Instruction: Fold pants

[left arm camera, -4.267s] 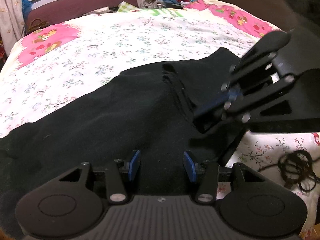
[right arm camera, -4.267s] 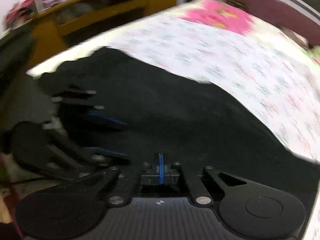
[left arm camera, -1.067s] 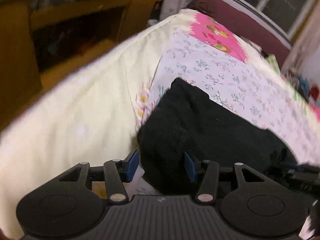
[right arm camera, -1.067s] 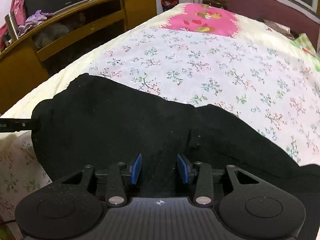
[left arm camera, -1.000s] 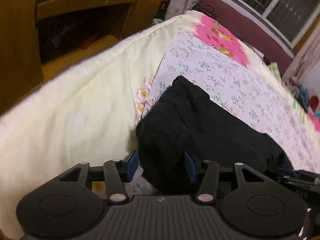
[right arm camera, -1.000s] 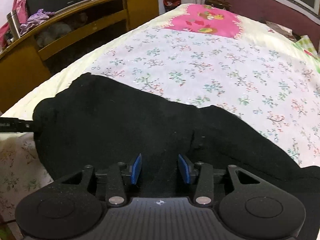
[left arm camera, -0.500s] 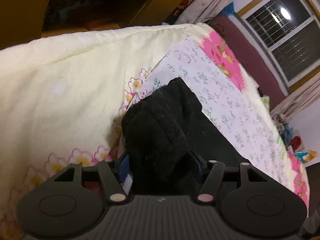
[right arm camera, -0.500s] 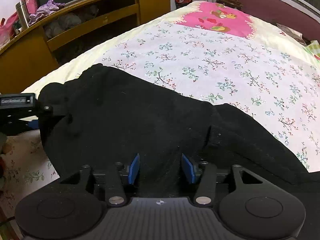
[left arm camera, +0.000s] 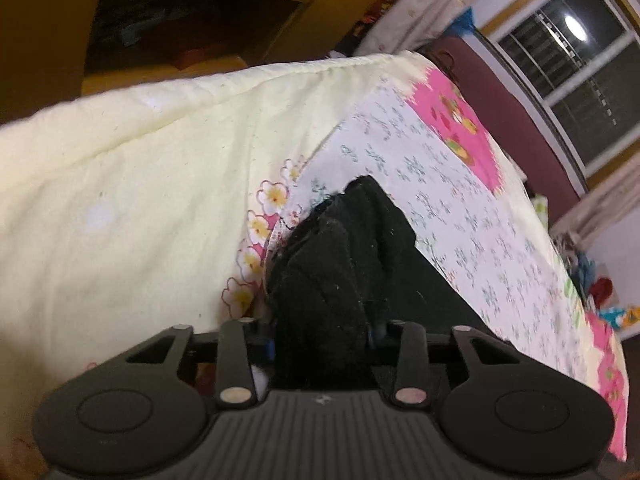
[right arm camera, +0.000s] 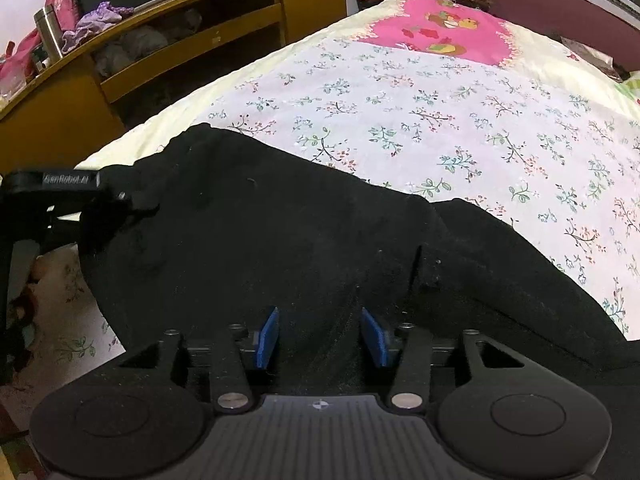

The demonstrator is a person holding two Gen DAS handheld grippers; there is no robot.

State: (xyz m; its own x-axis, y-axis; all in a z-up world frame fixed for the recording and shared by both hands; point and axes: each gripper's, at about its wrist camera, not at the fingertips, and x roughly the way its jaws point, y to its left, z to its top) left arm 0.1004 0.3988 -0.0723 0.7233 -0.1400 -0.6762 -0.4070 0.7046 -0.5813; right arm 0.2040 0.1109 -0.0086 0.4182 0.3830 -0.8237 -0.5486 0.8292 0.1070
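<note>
Black pants [right arm camera: 304, 240] lie across a floral bedsheet [right arm camera: 460, 120]. In the left wrist view the left gripper [left arm camera: 322, 344] has a bunched end of the pants [left arm camera: 332, 276] between its fingers, near the bed's corner; the blue pads are mostly hidden by the cloth. The left gripper also shows in the right wrist view [right arm camera: 120, 200], at the pants' left end. The right gripper [right arm camera: 322, 336] is open, its blue pads apart with black cloth lying between them, over the middle of the pants.
A wooden shelf unit [right arm camera: 192, 44] with clutter stands left of the bed. The pale yellow bed edge [left arm camera: 132, 184] drops off at the left. A dark red headboard [right arm camera: 560, 4] and window are at the far end.
The left gripper has moved onto the pants' end, its fingers have closed on the cloth and bunched it up. The right gripper has stayed open over the pants' middle.
</note>
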